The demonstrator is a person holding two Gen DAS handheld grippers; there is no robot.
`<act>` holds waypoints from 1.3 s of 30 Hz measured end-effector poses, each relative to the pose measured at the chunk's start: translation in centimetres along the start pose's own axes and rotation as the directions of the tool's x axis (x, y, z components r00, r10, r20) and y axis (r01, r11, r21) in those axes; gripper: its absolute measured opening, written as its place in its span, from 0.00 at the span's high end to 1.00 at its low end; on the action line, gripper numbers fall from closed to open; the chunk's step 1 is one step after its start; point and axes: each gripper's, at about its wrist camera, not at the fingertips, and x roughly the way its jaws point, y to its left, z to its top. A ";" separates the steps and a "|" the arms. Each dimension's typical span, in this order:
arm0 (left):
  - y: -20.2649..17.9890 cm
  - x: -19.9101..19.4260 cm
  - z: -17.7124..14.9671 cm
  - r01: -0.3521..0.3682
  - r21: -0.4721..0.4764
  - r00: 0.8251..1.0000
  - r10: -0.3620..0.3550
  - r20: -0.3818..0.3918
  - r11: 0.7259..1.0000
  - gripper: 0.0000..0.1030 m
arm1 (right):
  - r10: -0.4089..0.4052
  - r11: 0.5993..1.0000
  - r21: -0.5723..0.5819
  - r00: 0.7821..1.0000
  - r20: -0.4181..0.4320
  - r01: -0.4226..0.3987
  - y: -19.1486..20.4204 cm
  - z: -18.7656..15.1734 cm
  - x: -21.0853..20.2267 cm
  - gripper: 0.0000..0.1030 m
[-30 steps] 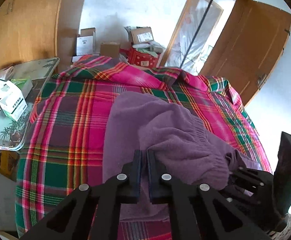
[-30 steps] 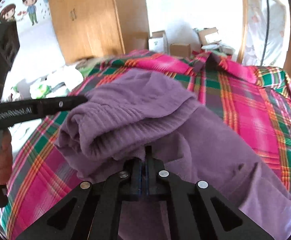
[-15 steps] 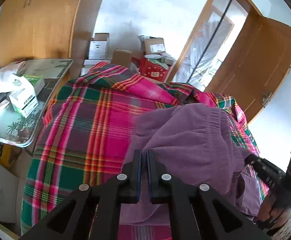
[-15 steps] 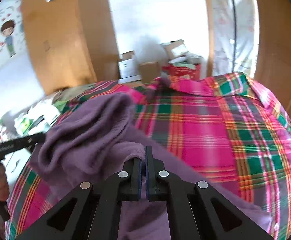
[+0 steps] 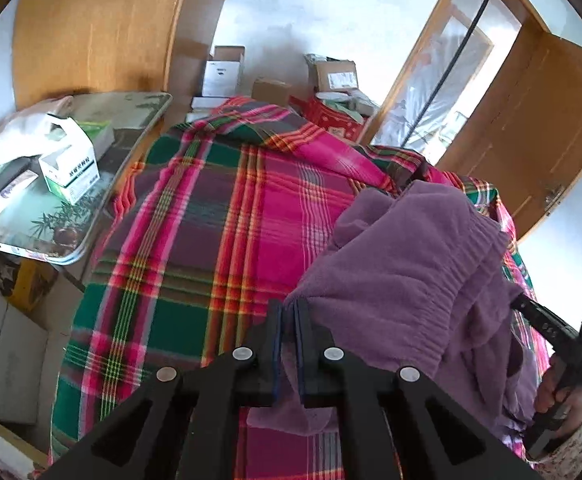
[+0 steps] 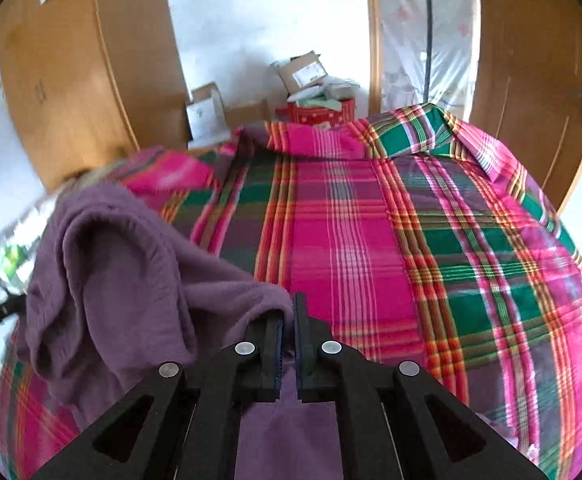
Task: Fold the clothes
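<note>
the left hand-held gripper [image 5: 287, 322] is clamped on an edge of a purple garment [image 5: 407, 272], which bunches up toward 2 o'clock in its view, over a plaid blanket [image 5: 219, 232] covering the bed. the right hand-held gripper [image 6: 287, 320] pinches another edge of the same garment [image 6: 107, 264], the cloth heaped toward 9 o'clock in that view. at 4 o'clock in the left view a hand [image 5: 563, 396] grips the other tool's handle. a side bench [image 5: 75, 248] at 9 o'clock carries a white box [image 5: 71, 168]; cartons [image 5: 227, 70] stand at 12 o'clock by the wall.
</note>
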 end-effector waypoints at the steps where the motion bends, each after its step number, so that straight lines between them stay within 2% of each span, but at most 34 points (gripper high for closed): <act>1: 0.1 -0.1 -0.1 -0.007 0.000 1.000 0.007 -0.001 1.000 0.93 | -0.018 1.000 -0.016 1.000 0.015 0.018 0.2 -0.1 -0.4 0.88; 4: 0.3 -0.6 -0.4 -0.016 -0.005 1.000 0.016 -0.006 1.000 0.86 | -0.014 1.000 -0.019 0.999 0.042 0.015 -0.2 -0.2 -1.7 0.77; 7: 0.4 -1.1 -1.2 -0.003 -0.008 1.000 0.003 -0.018 1.000 0.77 | 0.025 1.000 0.007 0.998 0.059 -0.026 -0.8 -0.6 -3.5 0.75; 11: 0.2 -1.7 -2.3 0.026 0.006 0.999 -0.025 -0.034 1.000 0.71 | 0.081 0.997 -0.011 0.993 0.081 -0.080 -0.7 -2.5 -6.0 0.74; 16: 0.0 -1.2 -2.7 -0.012 0.018 0.999 0.013 -0.049 1.000 0.71 | 0.132 0.988 -0.088 0.990 0.058 -0.127 0.5 -6.4 -7.9 0.64; 19: 0.2 -0.4 -2.8 -0.023 0.006 0.997 0.023 -0.071 1.000 0.71 | 0.131 0.983 -0.136 0.991 0.034 -0.126 1.1 -9.1 -8.6 0.64; 23: 0.4 0.6 -2.9 -0.037 -0.011 0.994 0.035 -0.100 0.999 0.70 | 0.016 0.974 -0.228 1.000 0.018 -0.012 2.0 -10.8 -7.4 0.63; 28: -0.1 1.1 -3.3 -0.030 -0.009 0.993 0.028 -0.114 1.000 0.70 | 0.043 0.957 -0.286 0.999 -0.023 -0.048 3.6 -10.7 -5.4 0.63; 37: -0.2 1.4 -3.4 -0.029 -0.025 0.992 0.025 -0.124 0.999 0.70 | 0.025 0.965 -0.260 0.999 -0.026 -0.031 4.1 -9.8 -4.2 0.62; 39: -0.2 1.4 -3.5 -0.029 -0.027 0.992 0.026 -0.125 0.999 0.70 | 0.027 0.973 -0.228 1.000 -0.016 -0.030 3.5 -9.6 -4.5 0.72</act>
